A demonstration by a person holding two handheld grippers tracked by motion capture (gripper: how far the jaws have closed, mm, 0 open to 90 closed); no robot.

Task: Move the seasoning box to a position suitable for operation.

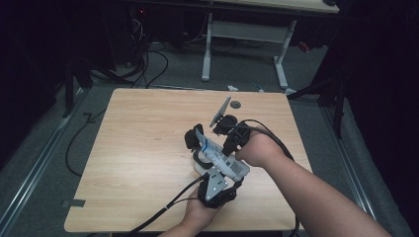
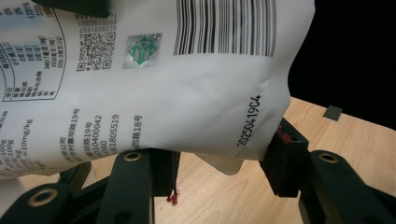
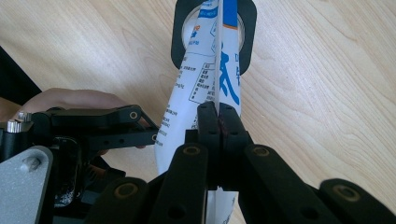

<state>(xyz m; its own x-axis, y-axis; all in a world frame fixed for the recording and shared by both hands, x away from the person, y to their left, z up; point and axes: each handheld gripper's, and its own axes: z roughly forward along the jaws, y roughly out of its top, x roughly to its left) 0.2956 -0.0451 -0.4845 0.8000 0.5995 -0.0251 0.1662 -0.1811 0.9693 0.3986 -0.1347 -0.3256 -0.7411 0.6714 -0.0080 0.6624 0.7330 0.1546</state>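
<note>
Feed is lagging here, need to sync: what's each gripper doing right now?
Left gripper: closed around the bottom of the white printed pouch.
Right gripper: shut on the pouch's thin edge seam.

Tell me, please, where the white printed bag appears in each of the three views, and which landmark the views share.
High view: the white printed bag is right of centre, between the two grippers, above the table.
Left gripper view: it covers the upper left, barcode at the top, its lower edge between the black jaws.
Right gripper view: it runs up the centre, pinched edge-on.
Shared landmark: the light wooden table.
</note>
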